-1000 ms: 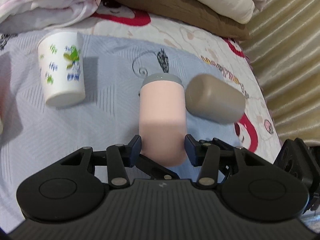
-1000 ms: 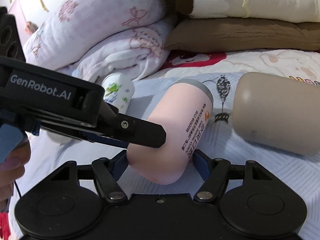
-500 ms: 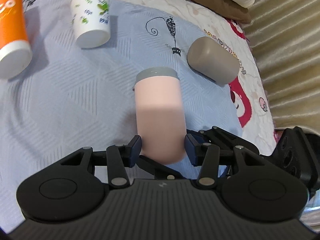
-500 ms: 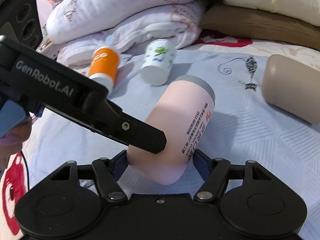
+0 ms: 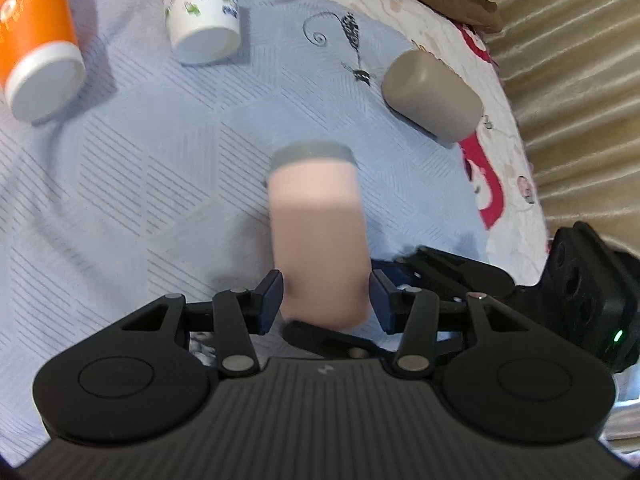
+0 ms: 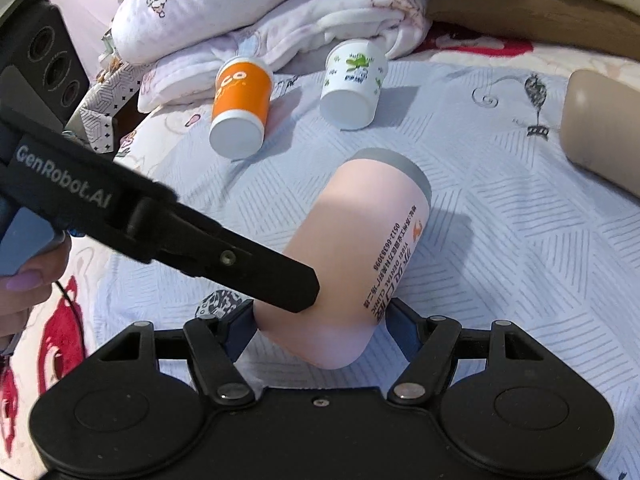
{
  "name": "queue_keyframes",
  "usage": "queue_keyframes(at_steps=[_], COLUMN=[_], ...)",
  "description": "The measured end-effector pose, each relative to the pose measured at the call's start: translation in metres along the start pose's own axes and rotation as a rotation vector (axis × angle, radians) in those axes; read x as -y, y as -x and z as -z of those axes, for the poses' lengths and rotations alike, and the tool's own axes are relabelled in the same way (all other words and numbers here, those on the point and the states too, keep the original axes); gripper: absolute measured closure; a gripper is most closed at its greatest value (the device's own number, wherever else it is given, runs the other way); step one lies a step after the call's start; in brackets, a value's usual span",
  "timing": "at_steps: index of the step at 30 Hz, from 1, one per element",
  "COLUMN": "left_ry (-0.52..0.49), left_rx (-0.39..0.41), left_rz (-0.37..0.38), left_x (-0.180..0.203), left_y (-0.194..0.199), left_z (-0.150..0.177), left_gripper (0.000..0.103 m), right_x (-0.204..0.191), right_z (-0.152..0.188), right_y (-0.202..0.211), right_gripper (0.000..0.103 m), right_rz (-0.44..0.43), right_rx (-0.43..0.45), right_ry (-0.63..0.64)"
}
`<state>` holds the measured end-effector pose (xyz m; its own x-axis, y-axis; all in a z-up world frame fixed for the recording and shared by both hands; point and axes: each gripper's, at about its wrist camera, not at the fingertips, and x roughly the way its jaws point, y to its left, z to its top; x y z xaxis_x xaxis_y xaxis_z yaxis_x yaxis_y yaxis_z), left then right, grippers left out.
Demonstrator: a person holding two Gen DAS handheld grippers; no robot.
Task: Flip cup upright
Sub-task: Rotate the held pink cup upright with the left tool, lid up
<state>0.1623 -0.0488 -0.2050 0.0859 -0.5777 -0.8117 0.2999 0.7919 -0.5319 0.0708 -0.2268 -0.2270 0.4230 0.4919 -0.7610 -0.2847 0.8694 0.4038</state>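
Observation:
A pink cup with a grey rim [image 5: 318, 240] is held off the blue bedspread, grey rim pointing away and down, base nearest the cameras. My left gripper [image 5: 326, 298] has its blue pads on both sides of the cup near its base. My right gripper [image 6: 320, 324] also has its pads against the same cup [image 6: 360, 256], which shows printed text there. The left gripper's finger [image 6: 240, 264] crosses the right wrist view and presses the cup's side.
An orange cup [image 6: 240, 108], a white printed cup [image 6: 354, 82] and a taupe cup [image 5: 434, 94] lie on their sides on the blue bedspread [image 5: 140, 160]. Folded blankets and pillows [image 6: 260, 12] are piled behind. A beige curtain [image 5: 580, 80] hangs at the right.
Both grippers have lifted the pink cup up from the bedspread and tipped it; the other cups look smaller and farther below, and the orange cup has come into view.

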Motion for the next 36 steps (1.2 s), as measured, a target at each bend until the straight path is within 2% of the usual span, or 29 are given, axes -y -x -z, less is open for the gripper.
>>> queue_keyframes(at_steps=[3,7,9,11,15,16,18,20,23,28,36], left_ry=[-0.037,-0.056,-0.04,-0.018,-0.026,-0.021,-0.024,-0.029,-0.052,-0.225,-0.355], left_rx=[0.026,0.037,0.042,0.03,0.017,0.016,0.015,0.02,0.038,0.14,0.246], left_rz=[-0.03,-0.006,-0.002,0.027,0.061,0.065,0.056,0.058,0.058,0.009,-0.009], left_x=[-0.002,-0.007,-0.01,-0.013,-0.011,-0.011,-0.01,-0.01,-0.009,0.013,0.025], left_y=[0.005,0.003,-0.005,-0.011,-0.02,-0.022,-0.026,-0.026,-0.021,0.001,0.037], left_z=[-0.005,-0.016,-0.02,-0.023,-0.026,-0.026,-0.026,-0.024,-0.02,-0.003,0.02], left_gripper=[0.053,0.05,0.045,0.045,0.045,0.047,0.045,0.045,0.044,0.045,0.045], right_x=[0.01,0.026,0.037,0.046,0.045,0.044,0.042,0.042,0.038,0.014,-0.041], right_z=[-0.002,-0.009,-0.014,-0.016,-0.019,-0.02,-0.021,-0.02,-0.02,-0.021,-0.013], right_y=[0.004,0.005,0.001,-0.006,-0.008,-0.01,-0.01,-0.009,-0.006,0.004,0.024], right_gripper=[0.022,0.02,0.02,0.02,0.02,0.021,0.031,0.032,0.032,0.032,0.032], right_rz=[-0.041,-0.099,-0.146,-0.172,-0.166,-0.16,-0.137,-0.134,-0.119,-0.06,0.093], right_rx=[-0.005,-0.007,-0.018,-0.027,-0.023,-0.022,-0.019,-0.015,-0.006,0.045,0.169], right_ry=[-0.046,-0.119,-0.201,-0.269,-0.282,-0.276,-0.264,-0.263,-0.227,-0.084,0.153])
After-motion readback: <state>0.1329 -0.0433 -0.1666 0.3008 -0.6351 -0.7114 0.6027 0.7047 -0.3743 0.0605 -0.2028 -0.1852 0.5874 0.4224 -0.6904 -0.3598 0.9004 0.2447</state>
